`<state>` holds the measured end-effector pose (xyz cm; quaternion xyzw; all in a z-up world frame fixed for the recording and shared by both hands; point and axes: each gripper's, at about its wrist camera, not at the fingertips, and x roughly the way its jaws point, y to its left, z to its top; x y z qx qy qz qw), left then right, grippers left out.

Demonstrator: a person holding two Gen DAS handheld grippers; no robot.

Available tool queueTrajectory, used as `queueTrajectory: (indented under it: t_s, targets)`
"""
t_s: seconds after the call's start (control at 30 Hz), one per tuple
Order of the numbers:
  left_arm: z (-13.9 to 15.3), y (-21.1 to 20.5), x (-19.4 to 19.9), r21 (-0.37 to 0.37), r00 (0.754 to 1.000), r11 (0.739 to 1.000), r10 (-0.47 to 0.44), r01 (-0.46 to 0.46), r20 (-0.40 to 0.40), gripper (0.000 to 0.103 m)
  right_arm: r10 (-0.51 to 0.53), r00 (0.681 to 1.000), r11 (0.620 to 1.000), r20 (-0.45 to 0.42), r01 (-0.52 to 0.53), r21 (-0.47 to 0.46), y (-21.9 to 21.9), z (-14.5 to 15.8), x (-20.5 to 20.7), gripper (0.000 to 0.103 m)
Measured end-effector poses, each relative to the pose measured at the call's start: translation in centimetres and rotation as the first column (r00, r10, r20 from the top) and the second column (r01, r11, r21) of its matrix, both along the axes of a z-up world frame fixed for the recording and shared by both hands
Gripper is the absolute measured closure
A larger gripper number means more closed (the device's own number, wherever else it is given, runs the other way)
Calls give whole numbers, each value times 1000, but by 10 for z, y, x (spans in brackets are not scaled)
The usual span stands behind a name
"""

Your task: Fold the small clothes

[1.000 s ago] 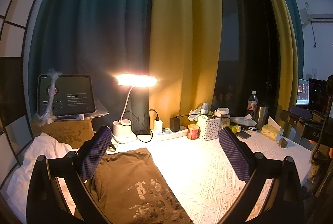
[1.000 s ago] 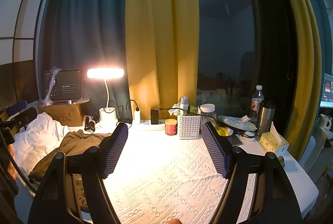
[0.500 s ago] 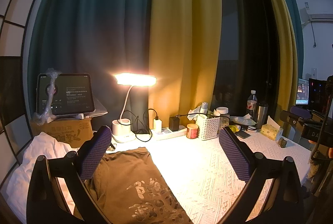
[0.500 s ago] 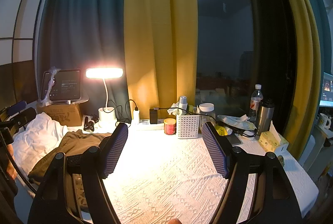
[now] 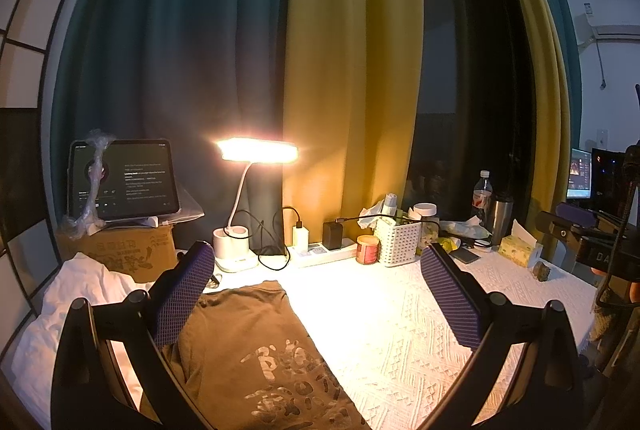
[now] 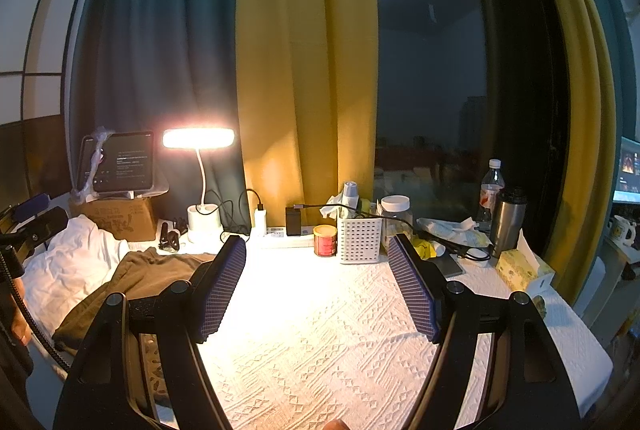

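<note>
While both grippers gape empty | brown shirt lies lengthwise, collar toward lamp

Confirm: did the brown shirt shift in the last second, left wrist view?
No. The brown shirt keeps its collar edge just in front of the lamp base, as before, with no visible drift either way.

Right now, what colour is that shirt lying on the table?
Olive-brown shirt with a pale printed design, clearest in the left wrist view.
</note>
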<state>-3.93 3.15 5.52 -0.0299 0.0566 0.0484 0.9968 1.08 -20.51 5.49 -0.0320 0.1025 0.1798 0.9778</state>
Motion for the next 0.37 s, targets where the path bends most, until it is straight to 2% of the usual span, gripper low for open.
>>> queueTrajectory:
  t_s: [0.37]
  targets:
    - [-1,-3,1,0,1000,1000,-6,6,-7,1,-3,1000,1000,0,3,-3,-1,-1,1,26]
